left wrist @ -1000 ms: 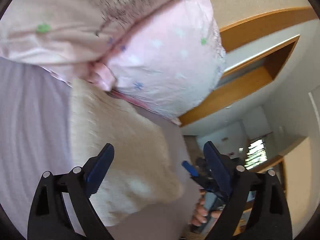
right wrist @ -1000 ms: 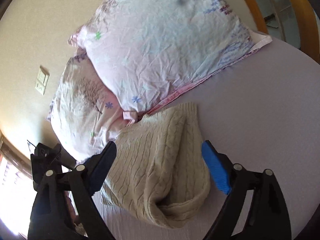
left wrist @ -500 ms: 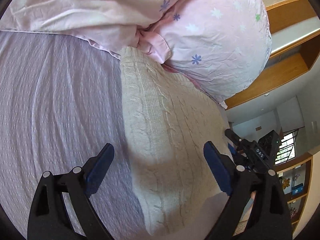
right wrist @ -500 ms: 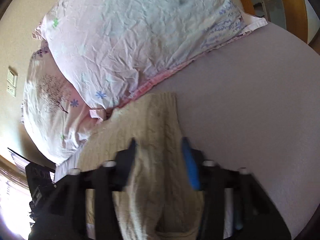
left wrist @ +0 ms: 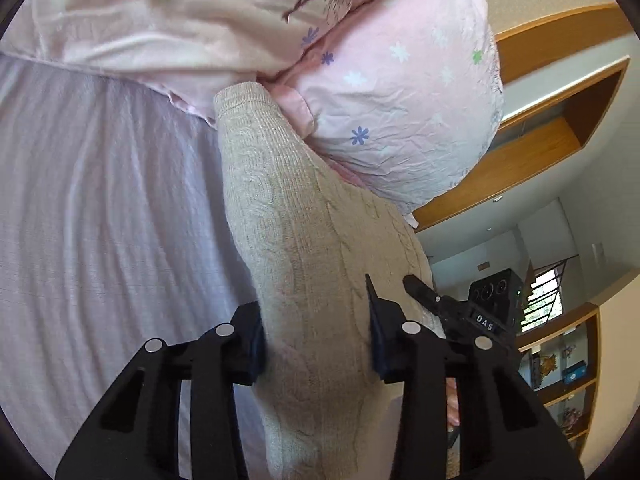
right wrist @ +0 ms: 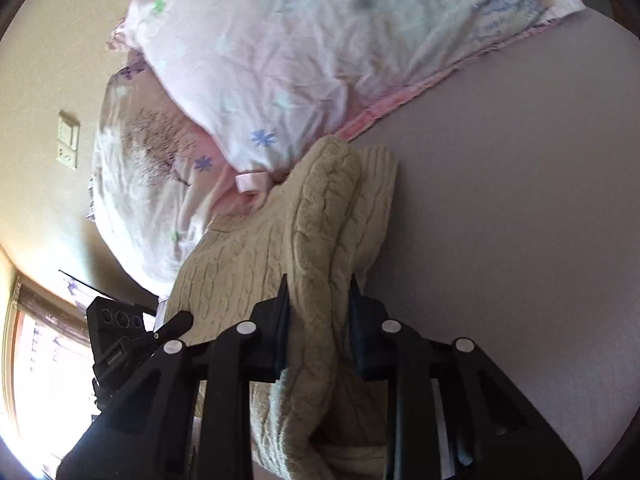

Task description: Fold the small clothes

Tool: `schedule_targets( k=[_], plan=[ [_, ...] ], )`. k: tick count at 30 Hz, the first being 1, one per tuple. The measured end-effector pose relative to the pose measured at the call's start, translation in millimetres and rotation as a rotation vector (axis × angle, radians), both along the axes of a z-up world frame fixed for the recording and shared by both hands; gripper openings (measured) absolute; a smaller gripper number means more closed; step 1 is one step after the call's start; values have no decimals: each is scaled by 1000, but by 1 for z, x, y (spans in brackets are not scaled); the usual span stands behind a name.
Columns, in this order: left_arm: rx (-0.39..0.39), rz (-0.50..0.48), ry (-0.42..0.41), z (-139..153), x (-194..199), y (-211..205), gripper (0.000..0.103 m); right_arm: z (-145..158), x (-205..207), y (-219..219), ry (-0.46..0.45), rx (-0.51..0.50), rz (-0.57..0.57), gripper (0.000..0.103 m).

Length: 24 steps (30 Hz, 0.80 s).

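Observation:
A cream cable-knit sweater [left wrist: 296, 240] lies folded on the lilac bed sheet [left wrist: 100, 220], its far end against the pillows. My left gripper [left wrist: 316, 344] is shut on its near edge, knit bunched between the jaws. In the right wrist view the sweater [right wrist: 320, 220] is pinched into a raised ridge, and my right gripper [right wrist: 318, 320] is shut on that ridge. The right gripper's body [left wrist: 472, 312] shows beside the sweater in the left wrist view; the left gripper's body [right wrist: 128, 340] shows at lower left in the right wrist view.
Two pink flowered pillows [left wrist: 400, 80] [right wrist: 300, 48] lie at the head of the bed, touching the sweater's far end. A wooden headboard and shelf [left wrist: 560, 120] stand beyond. A wall switch [right wrist: 67, 144] and a bright window [right wrist: 44, 360] are at left.
Both grippers were open over the sweater a second ago. They have come down and closed on it, the right first, then the left, bunching the knit.

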<state>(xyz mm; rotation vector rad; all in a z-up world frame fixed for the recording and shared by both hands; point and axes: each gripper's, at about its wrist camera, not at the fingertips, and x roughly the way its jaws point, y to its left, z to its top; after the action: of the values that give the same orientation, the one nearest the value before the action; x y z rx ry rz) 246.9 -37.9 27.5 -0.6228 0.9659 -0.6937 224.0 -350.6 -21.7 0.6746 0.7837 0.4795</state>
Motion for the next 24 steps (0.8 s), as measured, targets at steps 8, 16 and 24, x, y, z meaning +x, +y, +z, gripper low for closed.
schedule_targets(
  k=[8, 16, 24],
  plan=[
    [185, 152, 6, 4, -23, 101, 50, 14, 2, 97, -70, -249, 23, 49],
    [385, 248, -216, 43, -88, 126, 80, 3, -14, 113, -12, -400, -29, 30],
    [612, 239, -109, 13, -132, 94, 102, 18, -113, 95, -179, -502, -118, 101]
  ],
)
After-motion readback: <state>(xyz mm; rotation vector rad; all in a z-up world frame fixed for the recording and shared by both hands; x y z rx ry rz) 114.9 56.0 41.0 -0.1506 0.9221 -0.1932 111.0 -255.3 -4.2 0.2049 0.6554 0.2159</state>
